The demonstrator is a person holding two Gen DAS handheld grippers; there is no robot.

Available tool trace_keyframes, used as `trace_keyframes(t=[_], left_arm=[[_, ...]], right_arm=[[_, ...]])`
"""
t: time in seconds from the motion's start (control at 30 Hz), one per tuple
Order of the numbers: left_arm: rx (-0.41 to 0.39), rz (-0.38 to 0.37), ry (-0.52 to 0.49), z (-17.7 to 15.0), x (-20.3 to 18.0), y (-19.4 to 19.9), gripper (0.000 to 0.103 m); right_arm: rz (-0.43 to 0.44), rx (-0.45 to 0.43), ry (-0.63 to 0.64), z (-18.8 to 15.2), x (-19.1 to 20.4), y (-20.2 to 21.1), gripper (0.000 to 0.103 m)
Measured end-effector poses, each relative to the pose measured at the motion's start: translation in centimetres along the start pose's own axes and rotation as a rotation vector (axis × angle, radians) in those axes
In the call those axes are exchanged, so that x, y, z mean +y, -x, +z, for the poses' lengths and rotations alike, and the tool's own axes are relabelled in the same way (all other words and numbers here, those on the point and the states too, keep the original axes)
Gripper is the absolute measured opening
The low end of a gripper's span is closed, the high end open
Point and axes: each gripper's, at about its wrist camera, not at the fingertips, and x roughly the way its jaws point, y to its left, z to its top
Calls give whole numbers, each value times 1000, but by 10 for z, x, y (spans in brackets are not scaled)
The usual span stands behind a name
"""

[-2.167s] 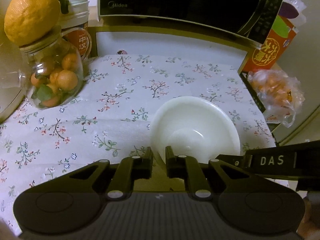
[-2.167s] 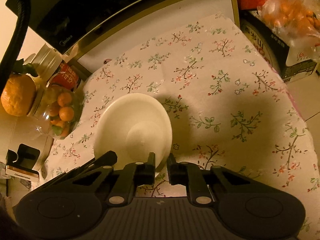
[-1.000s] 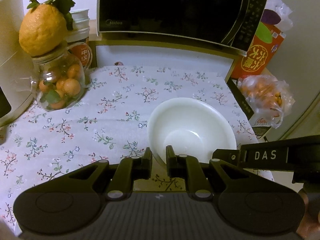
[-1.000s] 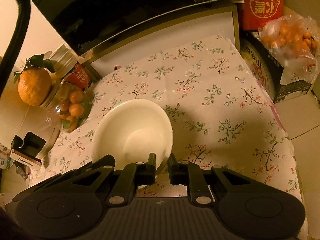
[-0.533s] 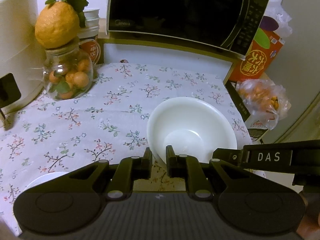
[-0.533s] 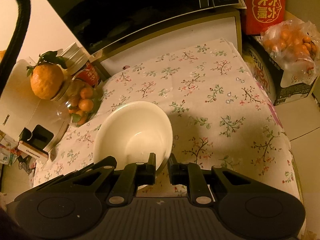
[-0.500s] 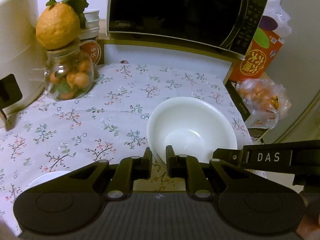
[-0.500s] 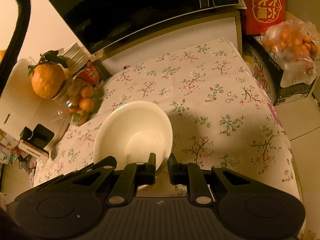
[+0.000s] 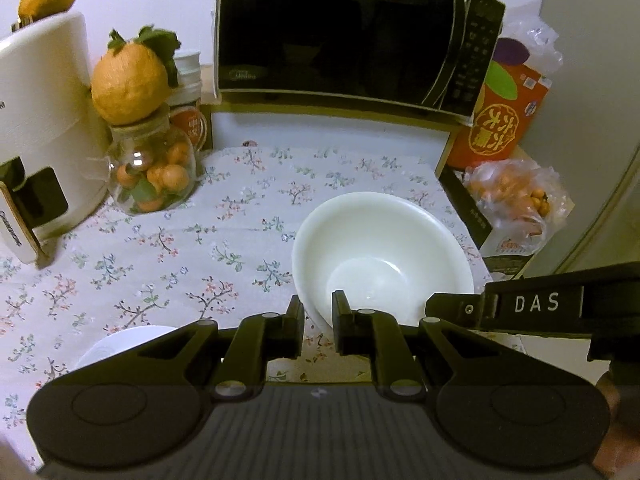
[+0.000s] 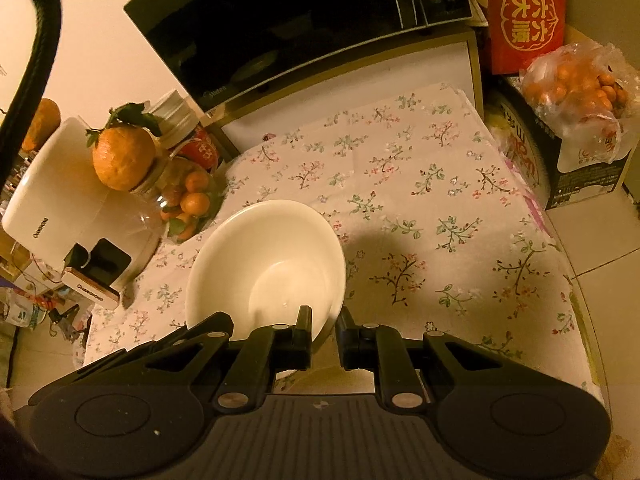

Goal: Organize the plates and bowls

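Both claws grip one white bowl [image 9: 382, 248] by its near rim: the left claw [image 9: 318, 316] pinches the rim's left side, the right claw [image 10: 324, 326] its right side, each with one finger inside and one outside. It hangs above the floral cloth [image 9: 224, 216] on the worktop. Another white dish [image 9: 120, 342] peeks out at lower left. Behind stand a microwave [image 9: 340, 32] and a fruit jar [image 9: 154, 176].

black microwave [image 9: 340, 32], floral tablecloth [image 9: 200, 240], fruit jar [image 9: 154, 172]
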Motion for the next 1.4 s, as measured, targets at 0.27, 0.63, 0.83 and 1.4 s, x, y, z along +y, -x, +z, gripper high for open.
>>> trace_keyframes(t=[0.27,0.63,0.83,1.4], left_arm=[[-31,0,-8,-9,-5,19,12],[12,-40,-53,-38,-17,28,12],[34,-45,-68,-47,-20,28,12],[175,-27,-75,-68,-20,7,14]], right_arm=[[-6,-61,37,-15,11,24,13],[-12,-49,2,-48,-6,41,13],[-40,-24,-21,-64,-14,40,13],[-87,60,-19,-84,-16,29,13]])
